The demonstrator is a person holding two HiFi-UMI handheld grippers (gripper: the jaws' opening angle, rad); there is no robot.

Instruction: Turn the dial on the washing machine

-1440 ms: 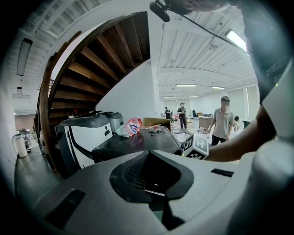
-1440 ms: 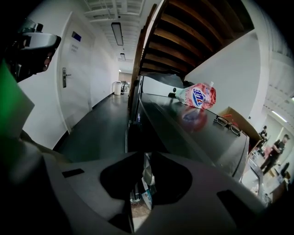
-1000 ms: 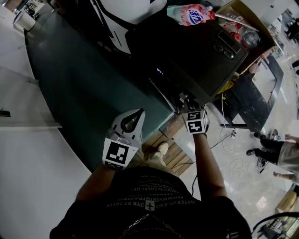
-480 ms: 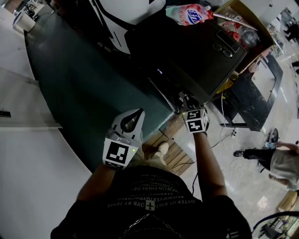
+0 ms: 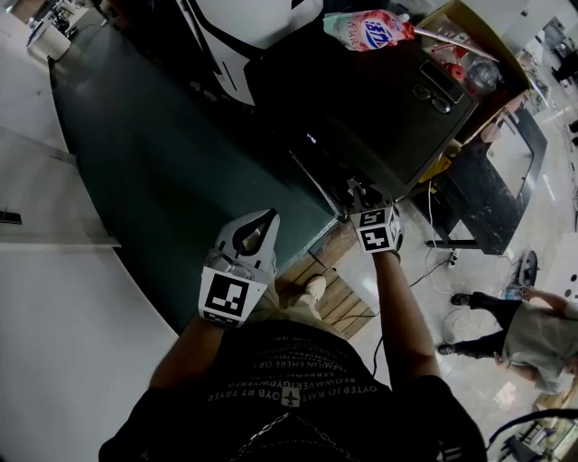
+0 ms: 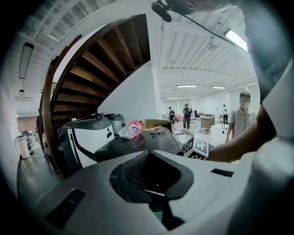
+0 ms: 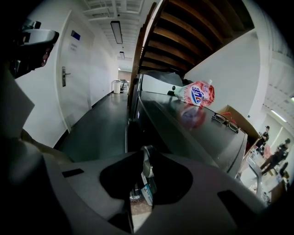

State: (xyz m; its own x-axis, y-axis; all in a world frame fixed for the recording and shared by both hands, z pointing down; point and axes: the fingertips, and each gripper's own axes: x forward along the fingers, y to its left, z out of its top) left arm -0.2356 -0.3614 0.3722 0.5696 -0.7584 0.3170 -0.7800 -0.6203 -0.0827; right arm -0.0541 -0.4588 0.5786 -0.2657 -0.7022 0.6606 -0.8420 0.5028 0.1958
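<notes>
The dark washing machine (image 5: 379,99) stands ahead of me, its front panel facing down in the head view. My right gripper (image 5: 358,195) is at the panel's right end, shut on the silver dial (image 7: 147,166), which shows edge-on between its jaws. In the head view the gripper hides the dial. My left gripper (image 5: 256,231) hangs in the air to the left, well short of the machine, shut with nothing in it. The left gripper view shows the machine's top (image 6: 133,144) and the right gripper's marker cube (image 6: 197,148).
A pink detergent pouch (image 5: 368,29) and a pair of glasses (image 5: 432,97) lie on the machine's top. A white appliance (image 5: 253,27) stands to its left and a cardboard box (image 5: 470,45) behind. A bystander (image 5: 524,329) walks at the right. Wooden boards (image 5: 334,298) lie underfoot.
The right gripper's marker cube has shifted slightly up and twisted a little at the dial. The left gripper has stayed put. The bystander has walked on at the right.
</notes>
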